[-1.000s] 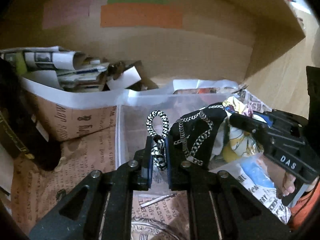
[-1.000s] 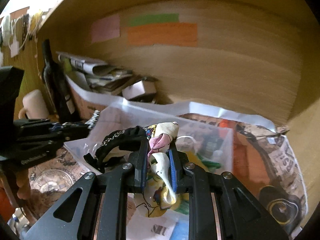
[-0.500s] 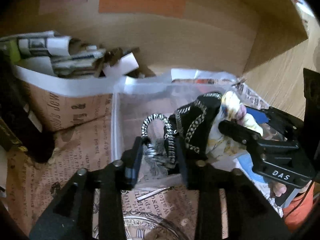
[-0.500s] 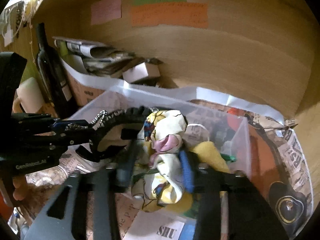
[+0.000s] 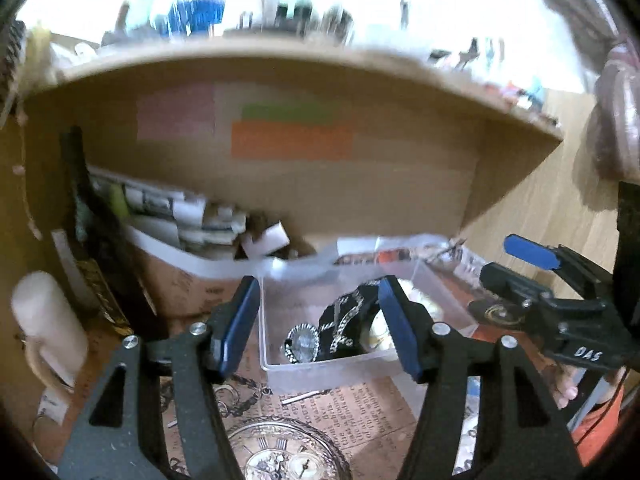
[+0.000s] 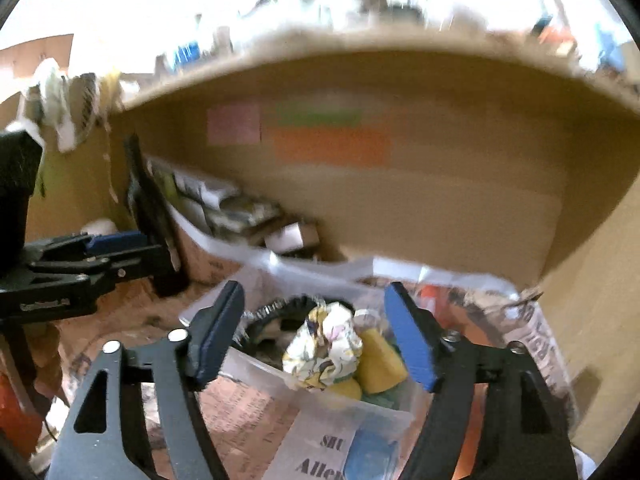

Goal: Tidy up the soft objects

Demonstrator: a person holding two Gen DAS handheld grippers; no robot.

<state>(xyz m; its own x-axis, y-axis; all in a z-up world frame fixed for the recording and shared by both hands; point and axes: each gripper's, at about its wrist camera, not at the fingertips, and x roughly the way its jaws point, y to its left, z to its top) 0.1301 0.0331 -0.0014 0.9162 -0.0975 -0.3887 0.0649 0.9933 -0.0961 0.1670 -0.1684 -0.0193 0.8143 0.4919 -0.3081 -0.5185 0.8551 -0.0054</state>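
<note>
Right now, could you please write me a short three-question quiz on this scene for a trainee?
1. True or false: the left gripper is clamped on the black chain-trimmed cloth.
2. Which item lies in the clear plastic bin? A) a wine bottle B) the floral fabric bundle C) a white candle
3. Fill in: the paper notes on the wooden back panel are pink, green and ____.

Key
1. False. The jaws are opening and nothing is between them; the cloth lies in the bin beyond. The right gripper is likewise opening and empty.
2. B
3. Orange
</note>
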